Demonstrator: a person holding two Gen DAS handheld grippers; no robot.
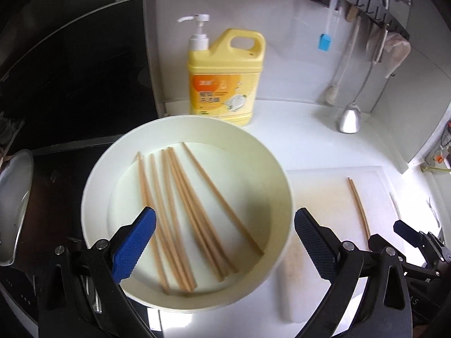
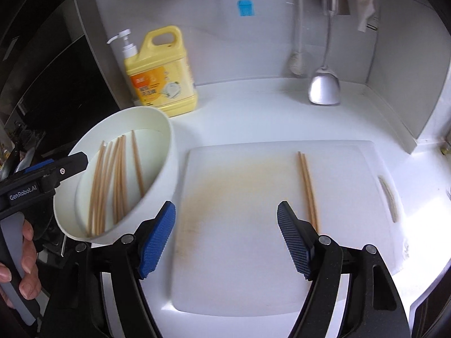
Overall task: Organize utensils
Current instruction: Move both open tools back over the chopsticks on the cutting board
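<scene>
You are between pickups: your right gripper [image 2: 225,236] and left gripper [image 1: 225,242] stand wide open and empty, two chopsticks [image 2: 308,188] wait on the cutting board [image 2: 239,253] at one o'clock, and next you fetch more from the bowl [image 2: 166,152] at ten o'clock.

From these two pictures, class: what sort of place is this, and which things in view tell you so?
Most likely a home kitchen counter: a yellow pump bottle of dish soap, a white cutting board with a pair of chopsticks on it, and utensils hanging from a wall rail.
</scene>
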